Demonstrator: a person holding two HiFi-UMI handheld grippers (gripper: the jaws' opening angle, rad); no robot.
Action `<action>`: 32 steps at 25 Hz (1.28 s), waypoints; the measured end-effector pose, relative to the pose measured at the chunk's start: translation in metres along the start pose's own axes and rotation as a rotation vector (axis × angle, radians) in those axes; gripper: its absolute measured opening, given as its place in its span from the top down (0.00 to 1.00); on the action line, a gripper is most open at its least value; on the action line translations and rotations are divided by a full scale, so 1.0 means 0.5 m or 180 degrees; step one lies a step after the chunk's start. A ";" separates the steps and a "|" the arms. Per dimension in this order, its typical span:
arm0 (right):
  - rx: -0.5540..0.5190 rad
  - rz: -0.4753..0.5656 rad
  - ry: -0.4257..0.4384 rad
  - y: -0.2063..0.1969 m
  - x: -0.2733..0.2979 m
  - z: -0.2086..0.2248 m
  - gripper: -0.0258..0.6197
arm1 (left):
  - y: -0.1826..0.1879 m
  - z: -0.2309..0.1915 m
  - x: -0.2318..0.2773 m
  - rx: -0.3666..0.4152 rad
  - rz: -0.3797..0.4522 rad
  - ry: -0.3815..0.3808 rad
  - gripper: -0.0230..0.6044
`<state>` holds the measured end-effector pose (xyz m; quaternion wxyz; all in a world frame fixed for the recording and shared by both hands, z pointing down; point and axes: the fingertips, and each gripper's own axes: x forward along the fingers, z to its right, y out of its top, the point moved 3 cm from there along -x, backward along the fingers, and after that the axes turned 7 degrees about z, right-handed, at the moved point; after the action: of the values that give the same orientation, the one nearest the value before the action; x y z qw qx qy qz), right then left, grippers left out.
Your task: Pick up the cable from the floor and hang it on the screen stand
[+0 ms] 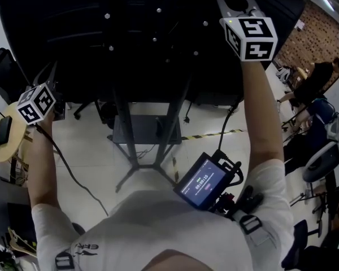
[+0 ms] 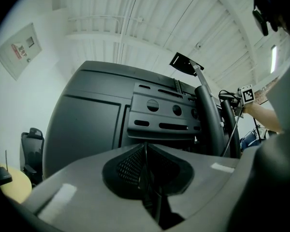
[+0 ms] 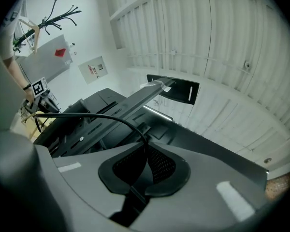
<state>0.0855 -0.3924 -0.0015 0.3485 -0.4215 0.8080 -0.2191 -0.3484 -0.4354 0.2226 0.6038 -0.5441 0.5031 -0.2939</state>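
Cable (image 3: 87, 114): it is up off the floor (image 1: 90, 145) where I hold it. It arcs in from the left to my right gripper (image 3: 146, 145), and in the head view a length drops from my left gripper (image 2: 145, 148) across the floor towards my feet.
Left fingers: pressed together on the cable, a thin dark line between the mesh faces. I hold this end low at the left edge of the screen (image 1: 73, 33), I judge so that the trailing slack hangs from here and does not drag on the other end.
Right fingers: also pinching the cable, which dives straight in between them. This arm is raised high against the upper back of the screen, probably to carry the held stretch up to something on the stand.
Screen stand (image 1: 138, 131): its posts and base shelf sit under the screen, between my two arms, so the cable spans its back.
Stage: lifting looks done and hanging is not, since both ends are in my fingers and nothing else bears the cable.
Hard to see: in the head view the stretch between my grippers vanishes against the black screen back.
Cut off: the lower end of the cable disappears behind my body.
Unclear: I cannot pick out a hook or peg meant to take it, only a slotted bracket (image 2: 159, 115) and dark posts.
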 end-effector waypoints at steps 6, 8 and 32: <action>0.0039 -0.0070 0.0189 0.010 0.041 -0.009 0.91 | -0.004 -0.027 -0.009 0.0005 -0.0001 0.0060 0.93; 0.0028 -0.0102 0.0289 0.019 0.044 -0.011 0.91 | -0.003 -0.025 -0.013 -0.0012 -0.0001 0.0051 0.93; -0.1829 -0.0604 0.1099 0.032 0.051 -0.157 0.91 | -0.029 -0.022 -0.012 -0.0078 -0.0016 0.0045 0.93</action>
<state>0.0079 -0.4002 0.0304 0.0519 -0.5323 0.8410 -0.0822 -0.3577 -0.4372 0.2392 0.5927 -0.5506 0.5095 -0.2931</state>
